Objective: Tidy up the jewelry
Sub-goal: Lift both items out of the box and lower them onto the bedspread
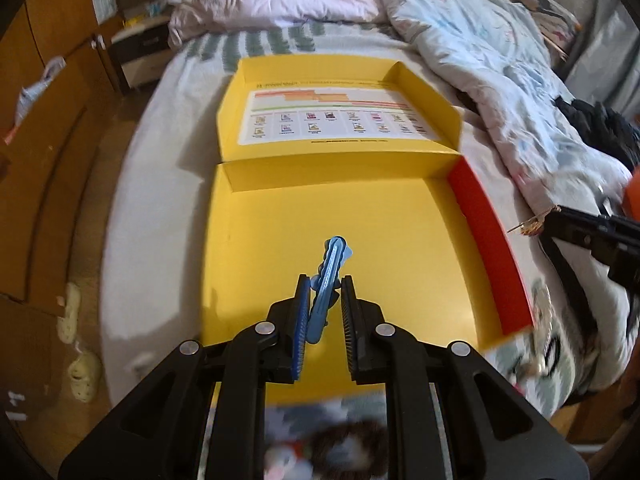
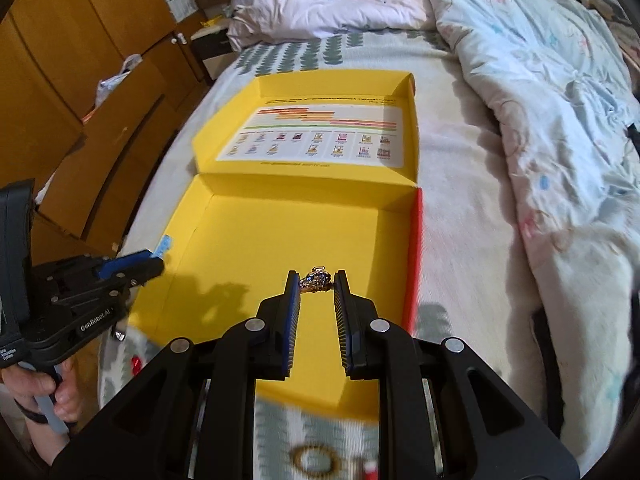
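Above smooth yellow cardboard box [image 2: 280,240], ribbed blue clip [image 1: 330,280]

A rumpled pale quilt [image 2: 552,128] lay along the bed's right side, with pinkish bedding [image 2: 340,4] bunched at the far end. The sheet [image 2: 460,200] carried rows of grey-green leaf prints. Wooden wardrobes [image 2: 72,60] lined the left wall, a plastic bag [image 2: 114,80] hanging from one handle. On the floor [image 1: 48,360] sat what looked like cream clogs [image 1: 84,376].
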